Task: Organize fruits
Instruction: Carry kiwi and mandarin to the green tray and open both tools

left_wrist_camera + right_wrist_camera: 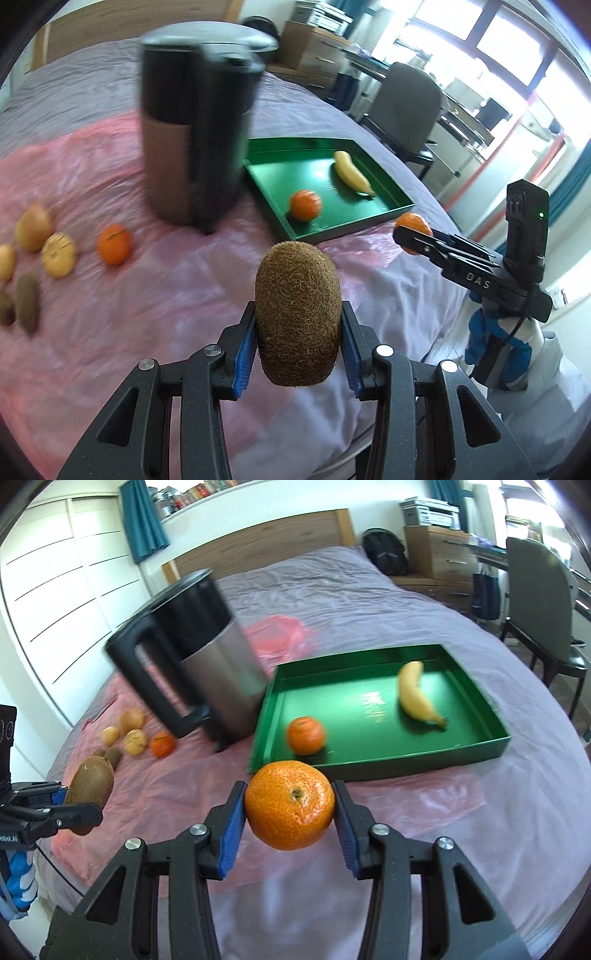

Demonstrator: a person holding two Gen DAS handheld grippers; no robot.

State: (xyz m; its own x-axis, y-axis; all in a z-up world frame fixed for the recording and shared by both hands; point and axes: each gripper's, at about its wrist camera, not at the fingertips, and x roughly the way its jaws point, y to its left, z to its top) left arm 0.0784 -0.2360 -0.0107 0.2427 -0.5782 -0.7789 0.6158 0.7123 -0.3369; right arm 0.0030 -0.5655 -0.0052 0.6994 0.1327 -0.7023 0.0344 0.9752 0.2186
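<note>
Left gripper (298,325) clamped on kiwi (297,314), right gripper (290,805) clamped on tangerine (290,804); carry both over green tray (476,751) rim, release low beside banana (415,694).

A tall steel-and-black kettle (199,664) stood on the bed (369,590), close against the left wall of the shallow green rectangular tray (476,751), and blocked any straight path between the tray and the loose fruit at the far left. The tray's near wall faced both claws with only bare pink plastic sheet (406,805) before it, so that approach lay open. Inside the tray, a yellow banana (415,696) took the right part and a small orange mandarin (306,735) the near left corner; the green floor between them was free. The left claw (298,325), gripping a brown fuzzy kiwi (298,317), and the right claw (290,808), gripping an orange mandarin (290,805), hung well apart.
</note>
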